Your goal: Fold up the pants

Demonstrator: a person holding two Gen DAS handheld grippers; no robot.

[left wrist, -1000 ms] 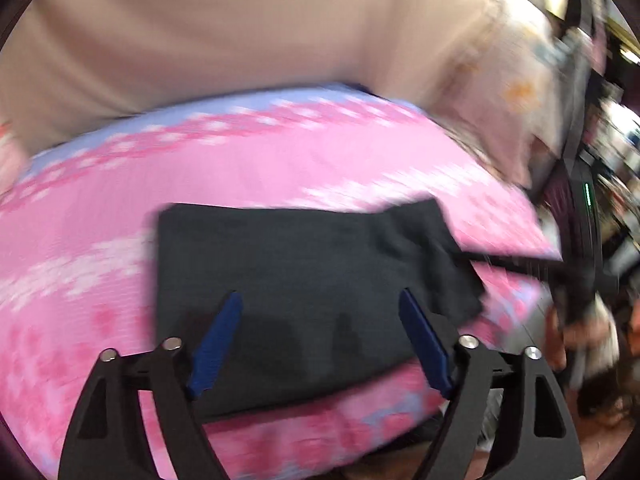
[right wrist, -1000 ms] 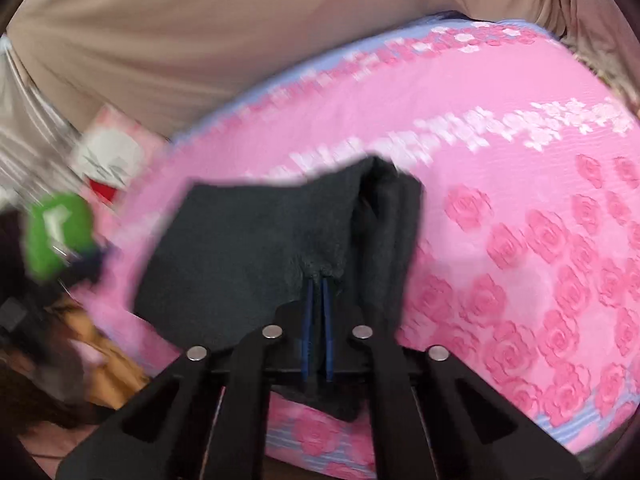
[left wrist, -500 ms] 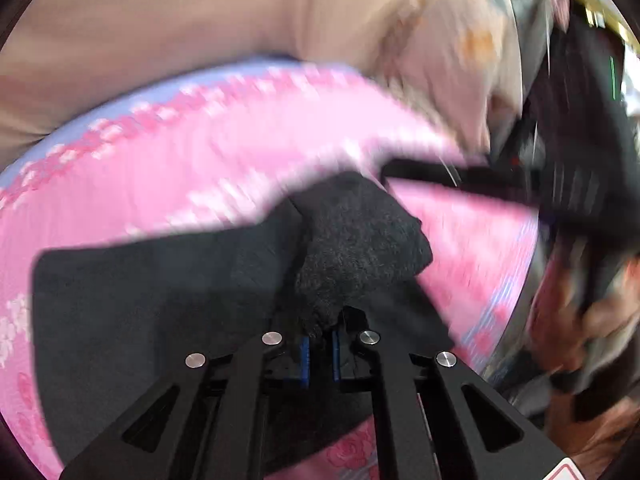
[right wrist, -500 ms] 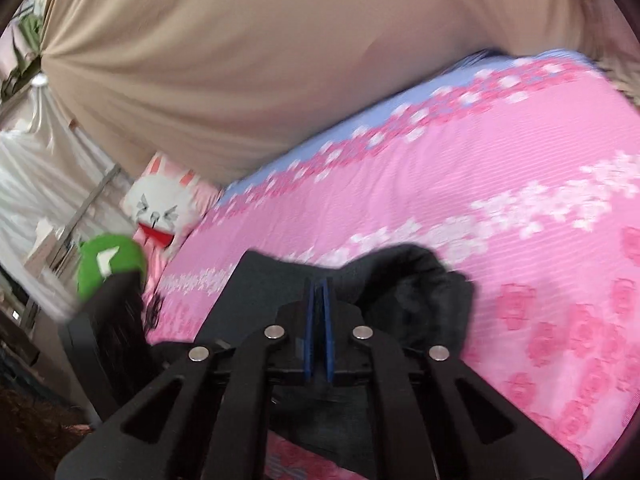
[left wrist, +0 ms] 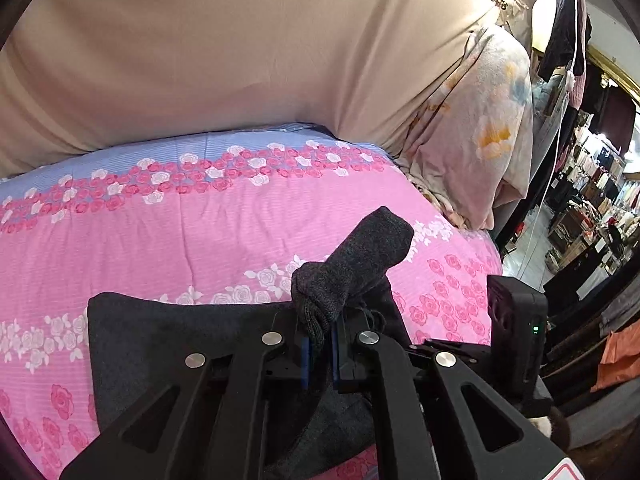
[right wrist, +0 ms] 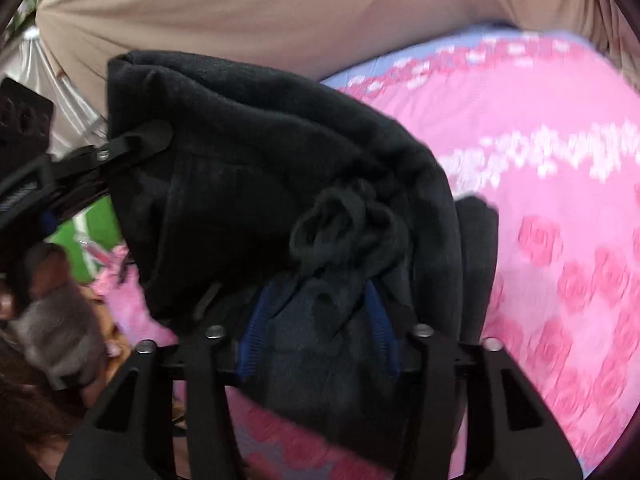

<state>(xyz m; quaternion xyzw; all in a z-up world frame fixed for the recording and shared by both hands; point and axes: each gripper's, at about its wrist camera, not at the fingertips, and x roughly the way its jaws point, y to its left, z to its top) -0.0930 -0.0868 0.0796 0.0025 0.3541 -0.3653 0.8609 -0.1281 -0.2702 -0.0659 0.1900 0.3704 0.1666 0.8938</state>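
Note:
The dark grey pants (left wrist: 176, 344) lie partly folded on the pink rose-print bed (left wrist: 200, 232). My left gripper (left wrist: 319, 354) is shut on a bunched edge of the pants, and a fold of fabric (left wrist: 360, 256) sticks up above the fingers. In the right wrist view the pants (right wrist: 260, 168) hang lifted in front of the camera. My right gripper (right wrist: 318, 320) has its blue pads (right wrist: 256, 320) spread, with pants fabric bunched between them. The left gripper (right wrist: 120, 148) shows at the left, clamped on the lifted edge.
A beige curtain (left wrist: 240, 48) hangs behind the bed. A floral pillow (left wrist: 480, 136) stands at the bed's right end. A green object (right wrist: 96, 236) and the bed edge lie at the left of the right wrist view. The right gripper's body (left wrist: 516, 332) sits beside the left one.
The left gripper closed on the pants edge and lifted it. The right gripper's pads, shut half a second ago, have spread apart. The pants rose in front of the right camera.

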